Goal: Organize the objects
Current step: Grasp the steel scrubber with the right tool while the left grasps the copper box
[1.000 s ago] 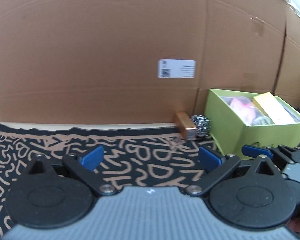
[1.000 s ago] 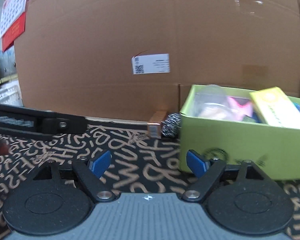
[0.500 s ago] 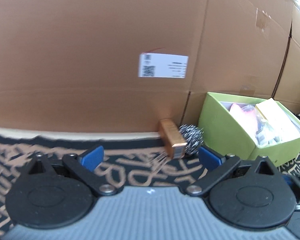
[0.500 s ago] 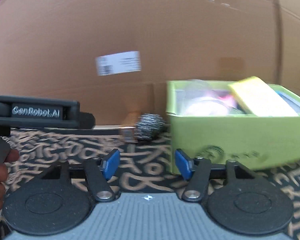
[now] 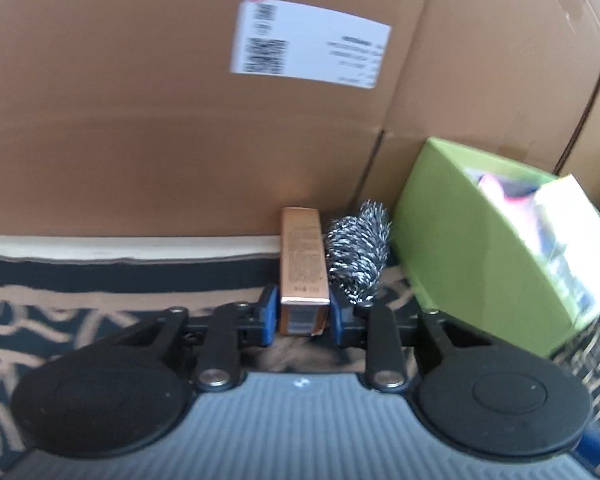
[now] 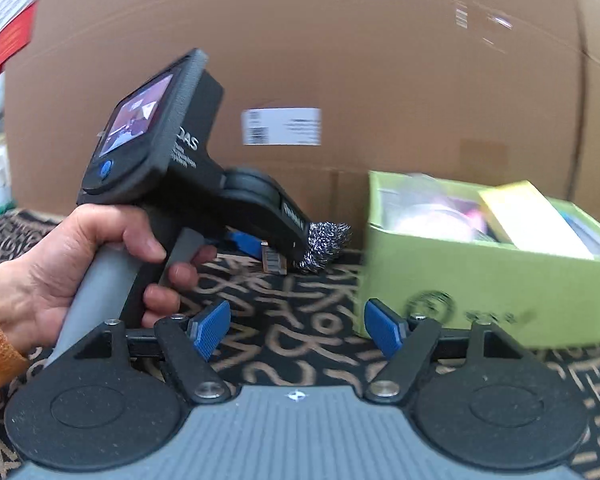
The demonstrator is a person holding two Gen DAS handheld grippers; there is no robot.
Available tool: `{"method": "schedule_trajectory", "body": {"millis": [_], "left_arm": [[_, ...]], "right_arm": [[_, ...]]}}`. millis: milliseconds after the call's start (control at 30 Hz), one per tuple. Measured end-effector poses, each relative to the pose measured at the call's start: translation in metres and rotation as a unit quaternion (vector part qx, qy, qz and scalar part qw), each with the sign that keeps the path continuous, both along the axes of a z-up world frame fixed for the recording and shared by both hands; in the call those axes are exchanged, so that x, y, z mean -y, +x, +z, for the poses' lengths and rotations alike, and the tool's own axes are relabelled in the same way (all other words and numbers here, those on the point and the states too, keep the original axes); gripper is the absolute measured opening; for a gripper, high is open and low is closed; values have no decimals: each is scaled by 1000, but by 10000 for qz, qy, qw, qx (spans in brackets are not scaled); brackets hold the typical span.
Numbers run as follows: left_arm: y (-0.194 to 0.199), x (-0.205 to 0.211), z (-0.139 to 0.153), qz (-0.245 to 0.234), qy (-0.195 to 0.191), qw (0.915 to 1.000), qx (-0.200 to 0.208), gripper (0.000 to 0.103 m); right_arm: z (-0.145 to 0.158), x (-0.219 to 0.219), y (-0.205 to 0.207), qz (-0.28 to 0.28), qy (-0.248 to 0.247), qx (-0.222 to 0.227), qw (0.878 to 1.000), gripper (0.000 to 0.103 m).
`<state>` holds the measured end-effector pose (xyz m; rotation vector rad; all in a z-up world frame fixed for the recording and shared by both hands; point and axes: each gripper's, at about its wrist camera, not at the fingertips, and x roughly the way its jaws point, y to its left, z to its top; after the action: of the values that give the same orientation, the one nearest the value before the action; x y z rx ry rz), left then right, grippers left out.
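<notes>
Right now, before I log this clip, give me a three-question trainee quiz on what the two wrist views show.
1. True or false: the left tongs have closed on the slim copper-coloured carton.
2. What lies directly right of that carton? A) silvery steel-wool scourer B) red mug C) glass jar
3. Fill in: the right tongs are ____ and hold nothing.

Key: 1 true; 2 A; 3 open. The lime-green cardboard box already holds several items.
</notes>
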<state>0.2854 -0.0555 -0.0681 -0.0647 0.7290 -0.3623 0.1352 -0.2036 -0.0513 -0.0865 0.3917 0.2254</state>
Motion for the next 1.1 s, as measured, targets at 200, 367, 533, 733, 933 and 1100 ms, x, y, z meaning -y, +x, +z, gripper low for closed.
{"method": "schedule_trajectory", "body": {"millis": [200,367,533,733,933,1100], "left_arm": [[-30,-52,-1,399,78,9991,105,25],[-29,-76,0,419,-13,9991,-6,30],[-23,-95,12,540,-82,9985,105,48],[-7,-113,10,844,-505,9951,-90,53],[0,-99,2,749,-302,9967,102,70],[2,-77,-3,319,91,9994,56,29]], "right_arm": [[-2,-38,19,207,-374,-35,9991,77],[-2,-61,46,199,-586,-121,9980,75],[1,-67,77,154,-261,-256,9992,75],[-4,-78,113,113,70,-602,9981,75],[-7,-72,113,240,287,-923,9950,44],[-6,-44,62,353,390,-993,9937,44]]}}
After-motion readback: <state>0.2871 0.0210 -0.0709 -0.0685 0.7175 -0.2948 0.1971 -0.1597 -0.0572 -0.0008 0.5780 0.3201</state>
